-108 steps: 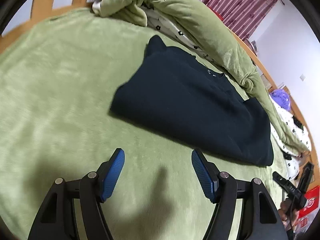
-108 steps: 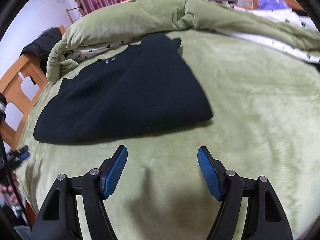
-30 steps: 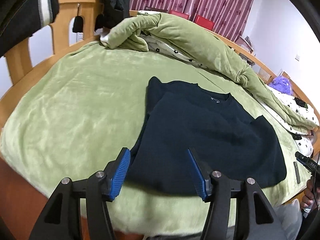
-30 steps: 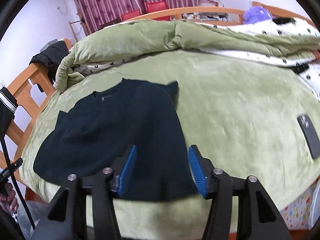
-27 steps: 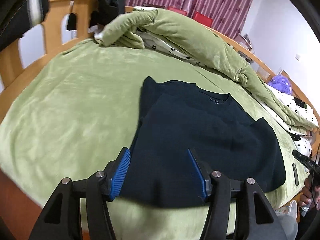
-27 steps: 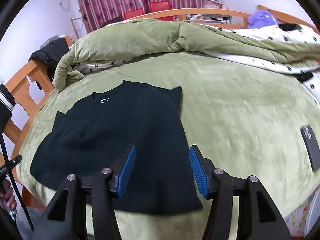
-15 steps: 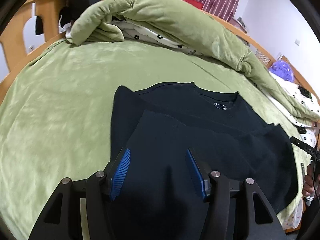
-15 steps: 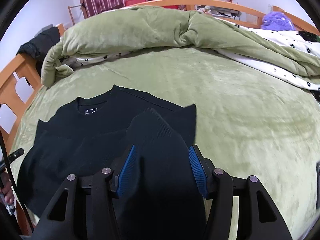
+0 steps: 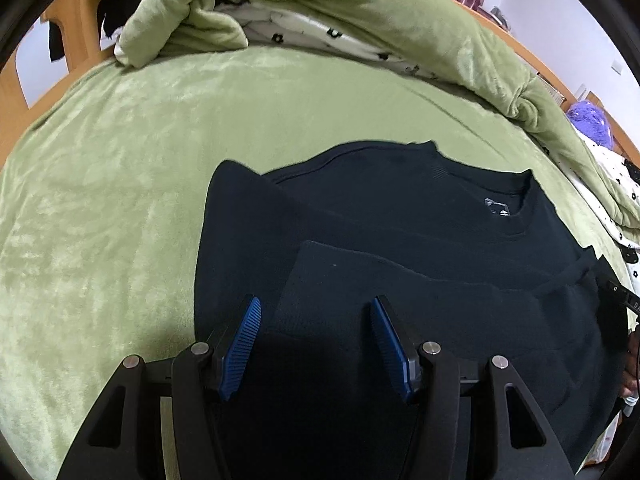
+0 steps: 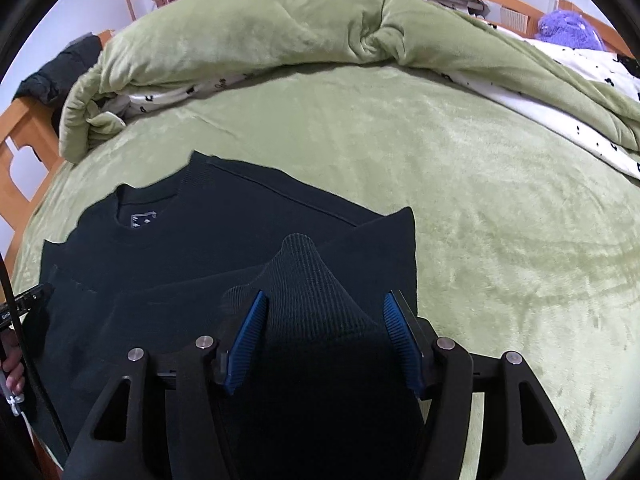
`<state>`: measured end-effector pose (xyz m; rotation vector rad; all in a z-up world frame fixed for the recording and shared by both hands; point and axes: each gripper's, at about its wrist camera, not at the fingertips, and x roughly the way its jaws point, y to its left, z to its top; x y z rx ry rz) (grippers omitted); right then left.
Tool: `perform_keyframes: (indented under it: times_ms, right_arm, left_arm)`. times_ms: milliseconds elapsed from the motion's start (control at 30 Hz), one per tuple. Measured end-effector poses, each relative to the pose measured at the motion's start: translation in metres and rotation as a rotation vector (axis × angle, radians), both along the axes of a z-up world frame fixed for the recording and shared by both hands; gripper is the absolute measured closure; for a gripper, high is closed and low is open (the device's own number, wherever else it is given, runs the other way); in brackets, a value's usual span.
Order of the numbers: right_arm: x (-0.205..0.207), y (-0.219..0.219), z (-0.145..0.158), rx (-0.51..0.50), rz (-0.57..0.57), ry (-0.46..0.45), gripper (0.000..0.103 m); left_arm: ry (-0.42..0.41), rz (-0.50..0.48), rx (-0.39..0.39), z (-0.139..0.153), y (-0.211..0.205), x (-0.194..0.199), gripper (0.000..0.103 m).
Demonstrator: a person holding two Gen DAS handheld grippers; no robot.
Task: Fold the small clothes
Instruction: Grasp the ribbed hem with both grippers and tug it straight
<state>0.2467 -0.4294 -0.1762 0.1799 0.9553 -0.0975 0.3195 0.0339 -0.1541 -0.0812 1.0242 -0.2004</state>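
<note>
A: Carrying the hem of the black sweatshirt (image 9: 400,216) up toward its collar, you're halving it where it lies flat on the green bed (image 9: 120,160).

B: Left tool (image 9: 314,340)?

A: About half open, dark cloth between its pads. Whether they press on it, I can't tell.

B: Right tool (image 10: 324,340)?

A: Jaws have just been opening. A ribbed hump of cloth stands between the pads; contact is unclear too. Looks like you're letting go.
</note>
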Motion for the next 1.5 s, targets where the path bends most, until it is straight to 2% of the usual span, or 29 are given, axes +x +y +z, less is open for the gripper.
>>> perform_keyframes:
  times_ms: [133,200,233,267,300,333,367,400,467,600,767,867,1067,1200,1267,1300,1367,1500]
  right_arm:
    - [0.002,0.003,-0.007,-0.02,0.005,0.007,0.043]
    - [0.001,0.003,-0.007,-0.023,0.008,0.002,0.049]
    - [0.002,0.003,-0.007,-0.022,0.008,0.001,0.051]
    - [0.001,0.003,-0.006,-0.02,0.009,-0.002,0.059]
    - [0.0,0.003,-0.005,-0.016,0.016,-0.005,0.068]
    - [-0.001,0.004,-0.004,-0.013,0.023,-0.009,0.072]
    - [-0.003,0.005,-0.003,-0.01,0.033,-0.018,0.085]
    - [-0.004,0.006,0.0,0.006,0.054,-0.027,0.09]
    - [-0.008,0.01,0.006,-0.002,0.067,-0.057,0.092]
    - [-0.017,0.014,0.032,0.03,0.085,-0.144,0.093]
    - [-0.008,0.018,0.063,0.056,0.09,-0.231,0.094]
    - [0.006,0.023,0.066,0.056,0.093,-0.248,0.094]
    - [0.043,0.02,0.051,0.101,0.083,-0.25,0.094]
    - [0.069,0.016,0.024,0.104,0.07,-0.19,0.094]
    - [0.081,0.017,0.002,0.077,0.057,-0.103,0.093]
    - [0.088,0.019,-0.013,0.06,0.052,-0.038,0.089]
    - [0.092,0.022,-0.026,0.028,0.048,0.025,0.079]
    - [0.082,0.024,-0.01,-0.027,0.04,0.022,0.066]
  left_arm:
    - [0.025,0.0,-0.037,-0.007,0.005,0.005,0.047]
    - [0.031,0.002,-0.042,-0.007,0.005,0.008,0.047]
    - [0.032,0.002,-0.04,-0.008,0.005,0.008,0.053]
    - [0.027,-0.007,-0.042,-0.007,0.004,0.007,0.062]
    - [0.023,-0.009,-0.034,-0.006,0.002,0.006,0.074]
    - [0.012,-0.011,-0.026,-0.005,0.002,0.005,0.089]
    - [-0.007,-0.011,-0.02,-0.002,0.001,0.003,0.095]
    - [-0.028,-0.012,-0.027,0.002,0.001,0.001,0.095]
    - [-0.077,0.006,-0.059,0.011,0.006,-0.004,0.096]
    - [-0.157,0.038,-0.137,0.035,0.02,-0.014,0.096]
    - [-0.209,0.041,-0.116,0.055,0.023,-0.01,0.096]
    - [-0.214,0.055,-0.113,0.055,0.024,-0.001,0.096]
    - [-0.21,0.095,-0.116,0.042,0.034,0.018,0.096]
    - [-0.183,0.126,-0.119,0.027,0.035,0.032,0.096]
    - [-0.16,0.132,-0.119,0.019,0.034,0.034,0.096]
    - [-0.149,0.131,-0.111,0.016,0.033,0.034,0.096]
    - [-0.137,0.126,-0.105,0.014,0.031,0.033,0.095]
    - [-0.108,0.139,-0.064,0.024,0.031,0.025,0.087]
